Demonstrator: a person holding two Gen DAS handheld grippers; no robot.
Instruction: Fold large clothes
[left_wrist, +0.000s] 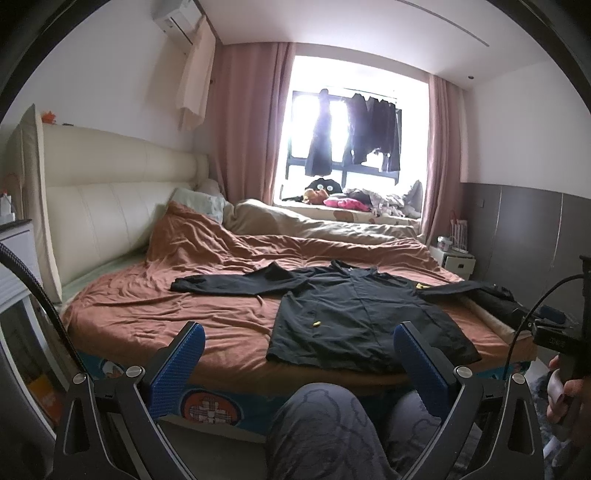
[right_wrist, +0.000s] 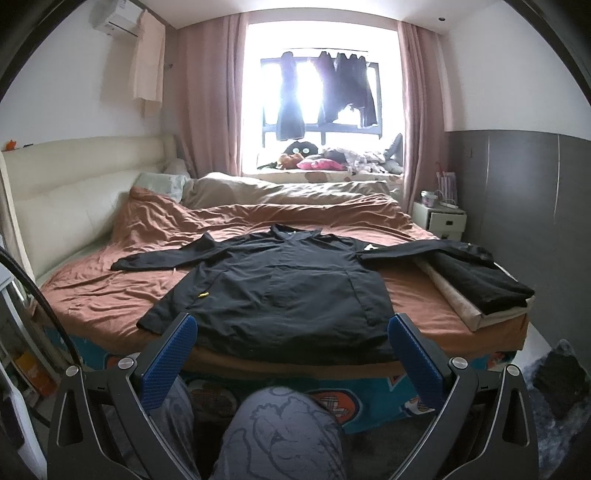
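I see a rust-coloured duvet (right_wrist: 258, 221) rumpled across the bed, a cream headboard (right_wrist: 74, 177) along its left edge. Beyond the far edge, plush toys (right_wrist: 306, 157) crowd the window sill between pink curtains (right_wrist: 207, 96). A white nightstand (right_wrist: 441, 218) stands by the far right corner.

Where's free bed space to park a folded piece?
Open: rust sheet left of the black jacket, below its spread sleeve. Also the strip between jacket and folded dark stack. Crowded: right edge, and the bunched duvet behind.
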